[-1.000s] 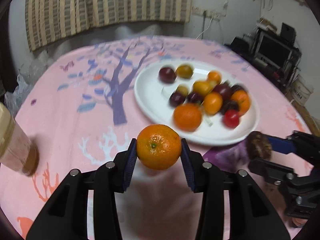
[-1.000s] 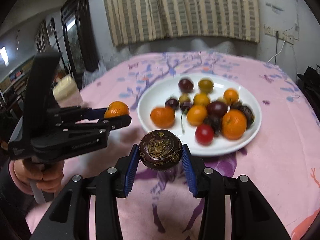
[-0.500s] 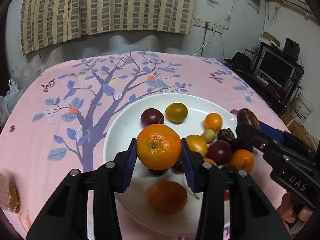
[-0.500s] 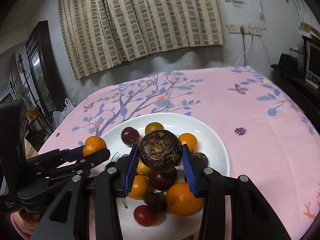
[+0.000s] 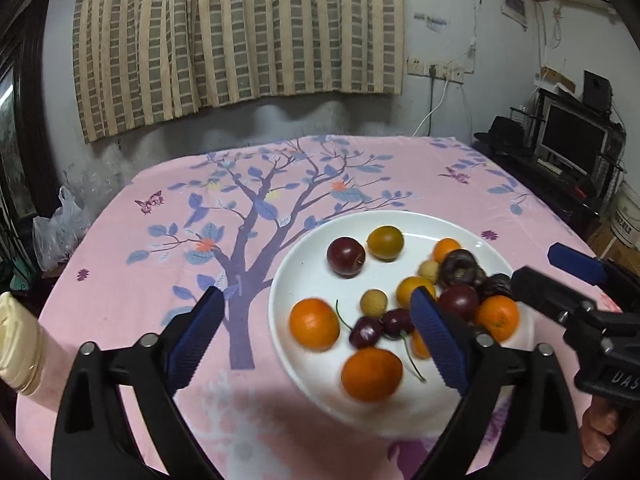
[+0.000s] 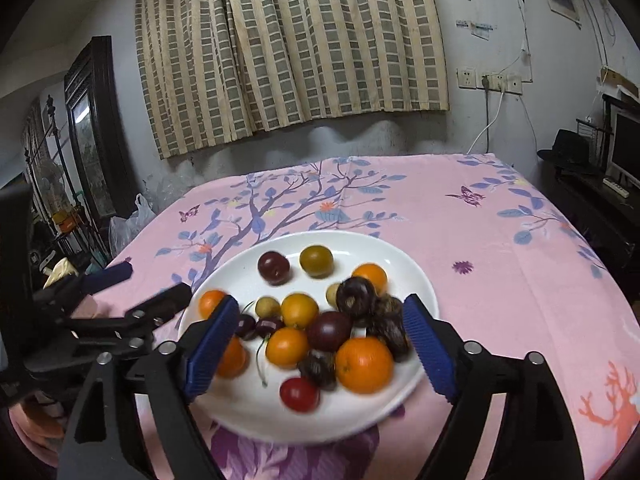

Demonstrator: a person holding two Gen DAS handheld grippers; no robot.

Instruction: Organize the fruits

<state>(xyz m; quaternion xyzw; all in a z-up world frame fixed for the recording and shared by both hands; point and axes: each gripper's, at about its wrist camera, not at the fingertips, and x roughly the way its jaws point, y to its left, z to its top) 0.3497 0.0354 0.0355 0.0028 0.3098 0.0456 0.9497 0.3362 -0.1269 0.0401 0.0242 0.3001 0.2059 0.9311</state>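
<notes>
Your left gripper [image 5: 316, 332] is spread wide and holds nothing, hovering over the near-left rim of the white plate [image 5: 320, 280]. Your right gripper [image 6: 320, 344] is likewise wide and empty above the plate's near side. The fruits [image 6: 320, 320], including oranges, plums and cherries, all lie on the plate.

Behind the table we see a grey wall [image 5: 440, 60] with a striped curtain [image 5: 240, 40], sockets [image 6: 490, 80], a dark cabinet [image 6: 96, 128] left and a monitor [image 5: 572, 140] right.
</notes>
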